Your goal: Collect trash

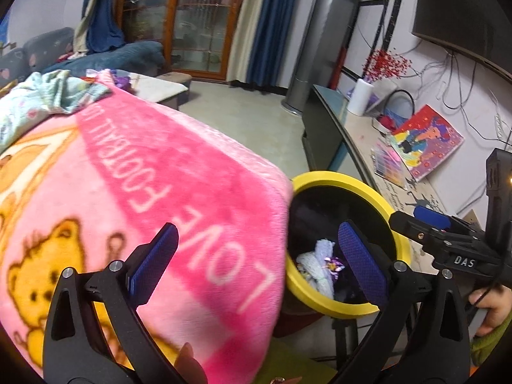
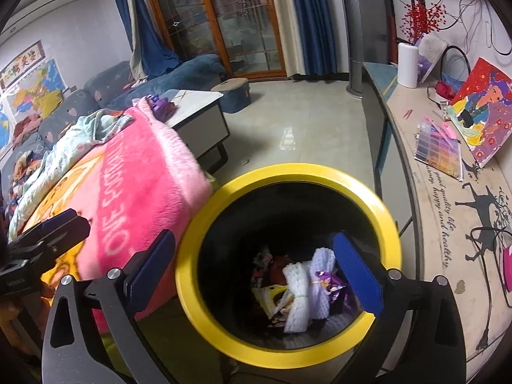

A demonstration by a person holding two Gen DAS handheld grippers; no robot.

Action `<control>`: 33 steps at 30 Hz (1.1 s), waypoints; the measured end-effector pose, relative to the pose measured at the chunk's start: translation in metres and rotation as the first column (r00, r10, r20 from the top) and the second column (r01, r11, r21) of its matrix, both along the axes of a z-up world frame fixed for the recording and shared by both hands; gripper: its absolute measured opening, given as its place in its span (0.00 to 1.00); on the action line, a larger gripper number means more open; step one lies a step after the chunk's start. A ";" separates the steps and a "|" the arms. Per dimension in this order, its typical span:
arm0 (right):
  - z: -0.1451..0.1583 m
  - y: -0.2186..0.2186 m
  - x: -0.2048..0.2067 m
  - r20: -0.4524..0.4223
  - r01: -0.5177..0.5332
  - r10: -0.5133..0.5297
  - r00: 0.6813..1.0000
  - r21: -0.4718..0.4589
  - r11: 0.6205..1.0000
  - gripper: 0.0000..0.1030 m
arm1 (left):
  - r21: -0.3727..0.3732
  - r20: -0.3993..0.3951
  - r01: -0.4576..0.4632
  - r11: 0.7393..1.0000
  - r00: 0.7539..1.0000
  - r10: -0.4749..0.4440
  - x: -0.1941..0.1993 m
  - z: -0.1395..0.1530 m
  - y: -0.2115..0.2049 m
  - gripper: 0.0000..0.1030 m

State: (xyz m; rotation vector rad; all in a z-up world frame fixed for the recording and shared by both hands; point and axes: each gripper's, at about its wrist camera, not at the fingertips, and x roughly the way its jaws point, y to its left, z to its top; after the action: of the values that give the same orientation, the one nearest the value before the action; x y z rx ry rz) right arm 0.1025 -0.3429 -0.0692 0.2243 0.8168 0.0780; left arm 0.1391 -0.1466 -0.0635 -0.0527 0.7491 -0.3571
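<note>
- Left wrist view: the left gripper (image 1: 256, 256) is held with its jaws spread wide and nothing between them, above the edge of a pink blanket (image 1: 153, 172). The yellow-rimmed bin (image 1: 339, 182) is seen just beside the blanket, with trash (image 1: 321, 264) lying inside it. The right gripper (image 1: 416, 220) is seen at the right edge.
- Right wrist view: the right gripper (image 2: 254, 270) is held over the bin (image 2: 288, 172), jaws apart and empty. White netting and wrappers (image 2: 307, 288) are seen at the bottom.
- Step judged: release done; both grippers are best lifted clear of the rim before further litter is sought.
</note>
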 end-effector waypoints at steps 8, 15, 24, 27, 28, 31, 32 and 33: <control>0.023 0.046 -0.004 0.029 -0.050 0.052 0.998 -0.052 0.997 0.94 | -0.002 0.059 -0.109 0.994 0.992 0.109 -0.009 0.020 0.040 0.89; 0.044 0.082 -0.025 0.162 -0.053 0.069 0.984 -0.096 0.994 0.94 | -0.001 0.112 -0.156 0.988 0.982 0.155 -0.027 0.034 0.072 0.89; 0.061 0.124 -0.072 0.378 0.043 0.051 0.925 -0.235 0.971 0.94 | 0.021 0.197 -0.167 0.986 0.967 0.160 -0.061 0.045 0.093 0.89; 0.059 0.127 -0.080 0.387 0.061 0.016 0.922 -0.186 0.981 0.94 | 0.023 0.214 -0.165 0.986 0.964 0.156 -0.073 0.044 0.100 0.89; 0.057 0.127 -0.081 0.378 0.063 0.006 0.926 -0.169 0.984 0.94 | 0.025 0.220 -0.167 0.986 0.963 0.157 -0.077 0.044 0.102 0.89; 0.050 0.133 -0.083 0.360 0.067 0.000 0.933 -0.175 0.982 0.94 | 0.028 0.234 -0.171 0.985 0.959 0.160 -0.085 0.042 0.106 0.89; 0.050 0.133 -0.083 0.360 0.064 0.003 0.933 -0.174 0.983 0.94 | 0.028 0.240 -0.173 0.985 0.957 0.161 -0.088 0.042 0.106 0.89; 0.051 0.133 -0.085 0.366 0.061 0.006 0.930 -0.172 0.983 0.94 | 0.027 0.245 -0.175 0.984 0.956 0.163 -0.089 0.042 0.107 0.89</control>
State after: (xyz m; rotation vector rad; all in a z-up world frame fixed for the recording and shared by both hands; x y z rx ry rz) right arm 0.0177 -0.2096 -0.0183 0.0457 0.4439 0.0171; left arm 0.0498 -0.0393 -0.0219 -0.0270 0.5062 -0.1772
